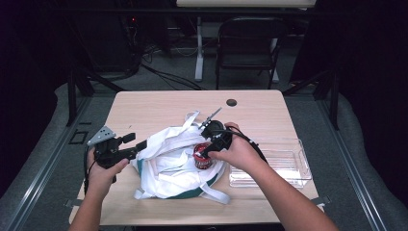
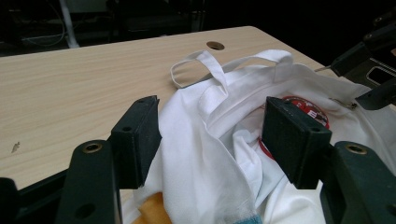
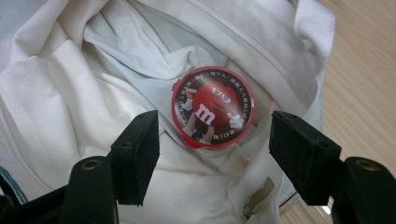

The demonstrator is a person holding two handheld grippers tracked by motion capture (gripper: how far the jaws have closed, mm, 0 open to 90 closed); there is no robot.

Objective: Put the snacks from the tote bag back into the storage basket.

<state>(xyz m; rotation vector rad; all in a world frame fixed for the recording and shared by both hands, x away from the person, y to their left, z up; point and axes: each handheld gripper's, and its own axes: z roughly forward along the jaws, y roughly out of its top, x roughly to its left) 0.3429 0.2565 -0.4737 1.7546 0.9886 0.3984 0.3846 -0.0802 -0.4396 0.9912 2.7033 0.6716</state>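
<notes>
Bag: a crumpled white cloth tote bag with green trim lies on the near middle of the light wooden table, its mouth gathered open and one loop handle lying flat on the wood toward the far side.
Tin: a round red candy tin with a cartoon lid sits inside the bag's folds, right of the bag's middle; in the high view it shows as a red patch just below the right gripper.
Left gripper: the black left gripper is held at the bag's left edge, pointing right; in its own view the jaws stand wide, with a raised fold of the white cloth between them. Whether a pad presses on that fold is hard to tell from this angle; it looks loose.
Right gripper: the black right gripper points down over the bag; its jaws are spread wider than the tin, which lies between and just beyond them, touching neither pad.
Tray: a clear plastic rectangular tray stands on the table just right of the bag, partly under the right forearm.
Other: a yellow-orange item peeks from under the cloth at the near edge of the left gripper view.
</notes>
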